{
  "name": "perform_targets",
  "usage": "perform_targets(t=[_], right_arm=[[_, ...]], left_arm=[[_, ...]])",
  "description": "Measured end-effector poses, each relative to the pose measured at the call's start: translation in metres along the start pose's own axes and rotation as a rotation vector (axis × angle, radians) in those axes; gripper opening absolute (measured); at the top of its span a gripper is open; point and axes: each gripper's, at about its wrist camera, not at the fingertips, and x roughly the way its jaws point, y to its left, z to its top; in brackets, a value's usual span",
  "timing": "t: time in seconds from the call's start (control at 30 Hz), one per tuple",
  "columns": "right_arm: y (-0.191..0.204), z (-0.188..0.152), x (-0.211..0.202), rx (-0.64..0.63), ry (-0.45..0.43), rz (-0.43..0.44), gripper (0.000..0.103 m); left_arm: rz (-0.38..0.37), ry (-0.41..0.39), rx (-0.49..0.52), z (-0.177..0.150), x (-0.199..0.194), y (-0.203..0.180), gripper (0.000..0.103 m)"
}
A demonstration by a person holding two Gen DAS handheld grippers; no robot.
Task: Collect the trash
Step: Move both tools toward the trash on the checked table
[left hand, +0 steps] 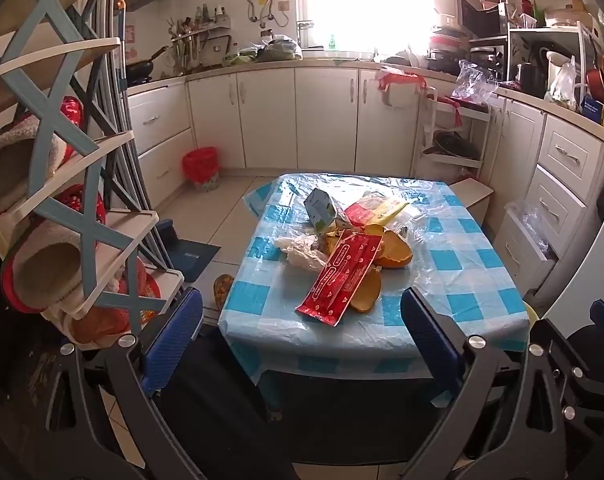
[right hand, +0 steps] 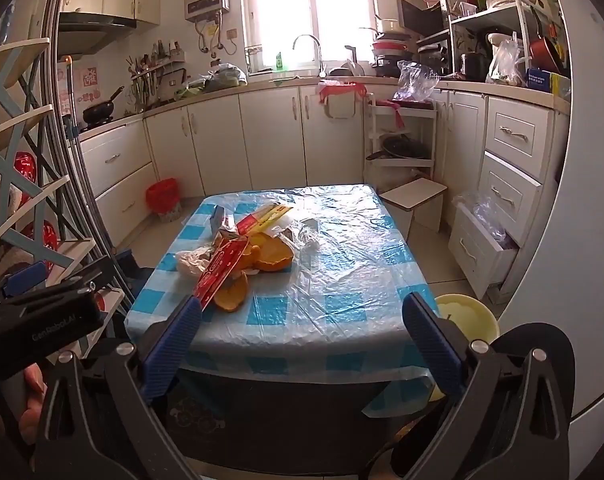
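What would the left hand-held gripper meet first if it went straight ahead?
Probably the near end of the red wrapper lying over the orange peels; the left hand-held gripper is open, and depth is uncertain.

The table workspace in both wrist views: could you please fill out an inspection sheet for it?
Surface: table under blue-checked plastic sheet.
Job's things: trash pile: red wrapper, orange peels, small carton, crumpled white plastic.
Clutter: nothing seen apart from the pile.
Grippers: left gripper and right gripper open, empty, short of the table.
Cables: nothing seen.
Surroundings: red-lined bin on floor, yellow bowl beside table.
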Motion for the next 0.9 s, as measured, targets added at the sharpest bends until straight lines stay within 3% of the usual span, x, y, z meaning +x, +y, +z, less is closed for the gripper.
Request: perform_targets(t=[0.9], right_arm=[[-0.0009, -0.0024, 0.0046, 0.001, 0.015, 0.003, 0.097]], left_arm=[[0.001, 0.007, 0.000, -0.0030, 0.0014, 0.0002, 0.095]])
